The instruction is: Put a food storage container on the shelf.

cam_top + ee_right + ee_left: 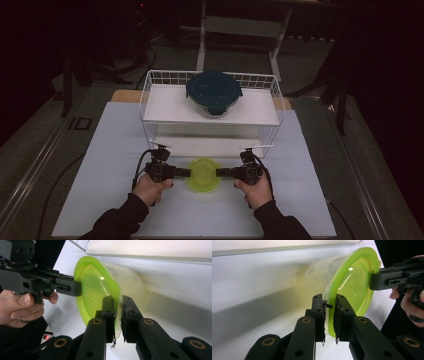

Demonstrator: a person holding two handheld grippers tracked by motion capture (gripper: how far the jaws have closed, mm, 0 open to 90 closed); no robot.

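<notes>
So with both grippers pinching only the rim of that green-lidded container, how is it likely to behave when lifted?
Probably light: the green-lidded container looks clear, thin-walled and empty. The left gripper and right gripper clamp only the lid's thin edge, so it may flex or slip. If the lid isn't seated firmly, the tub could perhaps drop away.

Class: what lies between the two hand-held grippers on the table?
The green-lidded container, seen in the high view, its rim pinched by the left hand-held gripper and right hand-held gripper.
</notes>
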